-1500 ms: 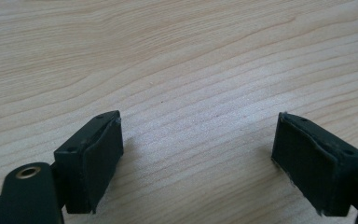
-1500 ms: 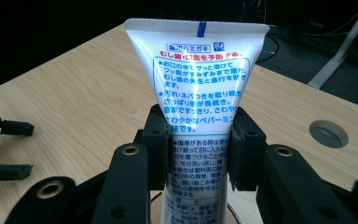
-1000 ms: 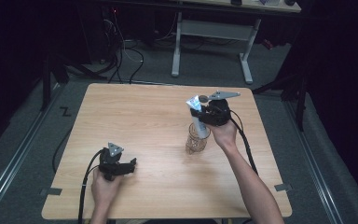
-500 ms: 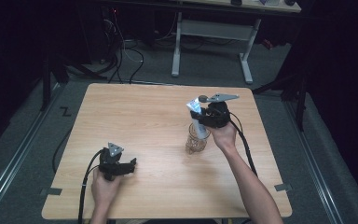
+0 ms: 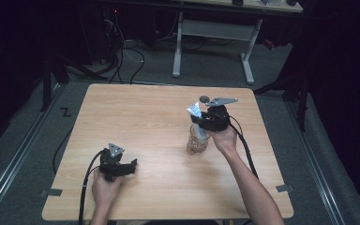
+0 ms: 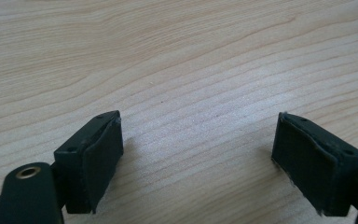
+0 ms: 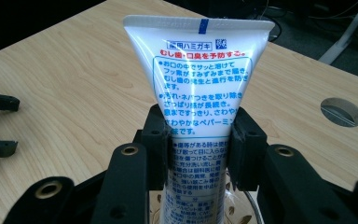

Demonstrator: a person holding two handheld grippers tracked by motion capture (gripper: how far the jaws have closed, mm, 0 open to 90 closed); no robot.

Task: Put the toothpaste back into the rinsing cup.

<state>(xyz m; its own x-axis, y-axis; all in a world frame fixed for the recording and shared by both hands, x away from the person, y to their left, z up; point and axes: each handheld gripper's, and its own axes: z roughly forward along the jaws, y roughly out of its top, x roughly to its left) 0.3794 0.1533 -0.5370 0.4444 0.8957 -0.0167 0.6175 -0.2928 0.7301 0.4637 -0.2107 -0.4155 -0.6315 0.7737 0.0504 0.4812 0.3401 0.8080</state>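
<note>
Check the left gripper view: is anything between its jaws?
No: the left gripper stands open over the bare wooden table, with nothing between its pads.

Open tabletop [image 5: 140, 122] everywhere left of the cup [image 5: 198, 143]; upright toothpaste tube [image 5: 196, 117] in it blocking passage directly above.

Tube [image 7: 200, 93]: white with a blue outline, a blue stripe at the crimped end, red and blue print. Cup [image 5: 197, 143]: clear with a brownish pattern. Table [image 5: 145, 122]: light wood grain; both grippers [image 5: 117, 164] [image 5: 211, 123] black.
</note>
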